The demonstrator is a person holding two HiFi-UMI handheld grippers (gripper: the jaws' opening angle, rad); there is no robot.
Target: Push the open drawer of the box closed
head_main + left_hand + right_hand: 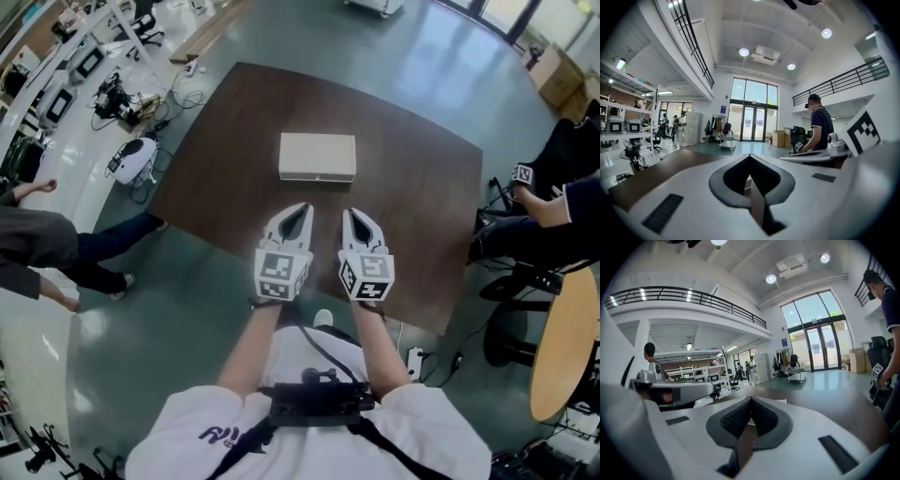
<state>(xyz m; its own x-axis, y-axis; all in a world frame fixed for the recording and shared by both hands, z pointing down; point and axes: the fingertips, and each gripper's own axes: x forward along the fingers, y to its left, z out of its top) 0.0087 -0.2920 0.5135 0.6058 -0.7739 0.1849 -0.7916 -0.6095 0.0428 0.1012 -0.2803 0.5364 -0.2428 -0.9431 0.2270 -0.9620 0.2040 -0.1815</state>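
A cream box (318, 157) lies flat on the dark brown table (422, 187), a little beyond the table's middle. Its front face is turned toward me, and no drawer visibly sticks out of it. My left gripper (296, 208) and right gripper (349, 214) hover side by side just short of the box, both pointing at it and touching nothing. Each is shut and empty. In the left gripper view the left gripper's (749, 155) tips meet at a point. The right gripper view shows the right gripper's (751, 399) tips together too, with a pale edge of the box (790, 401) just past them.
A person (562, 206) sits by the table's right edge, next to a round wooden table (567, 347). Another person's legs (56, 253) reach in from the left. Cables and devices (131, 159) litter the floor at left. A power strip (415, 361) lies near my feet.
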